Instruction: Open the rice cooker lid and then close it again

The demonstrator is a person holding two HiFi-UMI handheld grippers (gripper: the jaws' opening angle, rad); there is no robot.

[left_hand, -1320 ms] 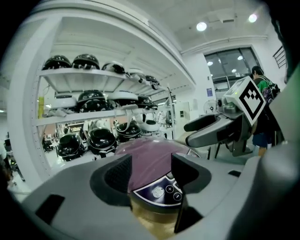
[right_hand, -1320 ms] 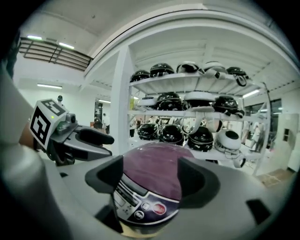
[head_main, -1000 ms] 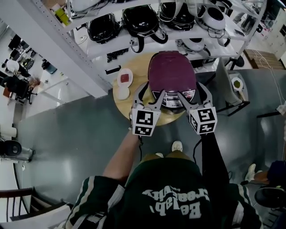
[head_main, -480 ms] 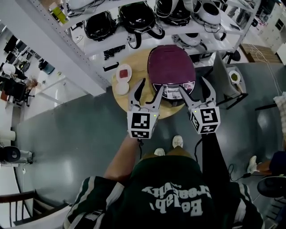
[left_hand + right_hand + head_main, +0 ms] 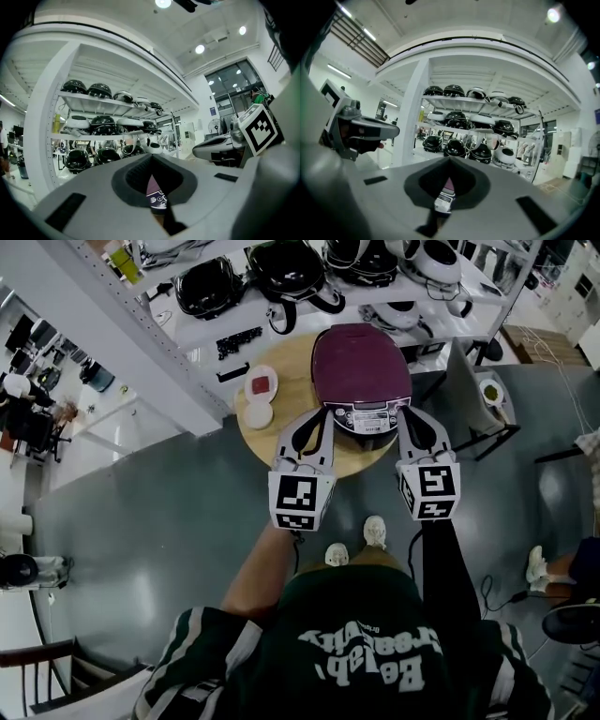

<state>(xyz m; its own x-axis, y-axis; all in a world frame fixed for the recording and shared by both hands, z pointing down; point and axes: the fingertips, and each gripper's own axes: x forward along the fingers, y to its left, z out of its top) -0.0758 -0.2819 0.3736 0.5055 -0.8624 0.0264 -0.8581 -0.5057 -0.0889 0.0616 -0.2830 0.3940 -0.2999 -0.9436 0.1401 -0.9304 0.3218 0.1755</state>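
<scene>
A maroon rice cooker (image 5: 361, 362) stands on the round wooden table (image 5: 286, 409) with its lid down and its grey control panel (image 5: 366, 418) facing me. My left gripper (image 5: 317, 420) hovers just off the cooker's front left corner. My right gripper (image 5: 412, 423) hovers off the front right corner. Both sets of jaws have just been closing and now meet with nothing between them. In the left gripper view the shut left gripper (image 5: 152, 161) leaves only a slit showing the cooker (image 5: 156, 196). The right gripper (image 5: 450, 164) likewise frames the cooker (image 5: 444, 197).
A small dish with red contents (image 5: 262, 382) and a white round lid (image 5: 257, 414) lie on the table's left. White shelving (image 5: 234, 320) with several black and white cookers stands behind. A stand with a green bowl (image 5: 494, 390) is at the right. My feet (image 5: 375, 531) are below the table.
Both grippers drew back from the cooker's front towards me and rose a little. Their jaws went from wide open to shut. The lid stayed down.
</scene>
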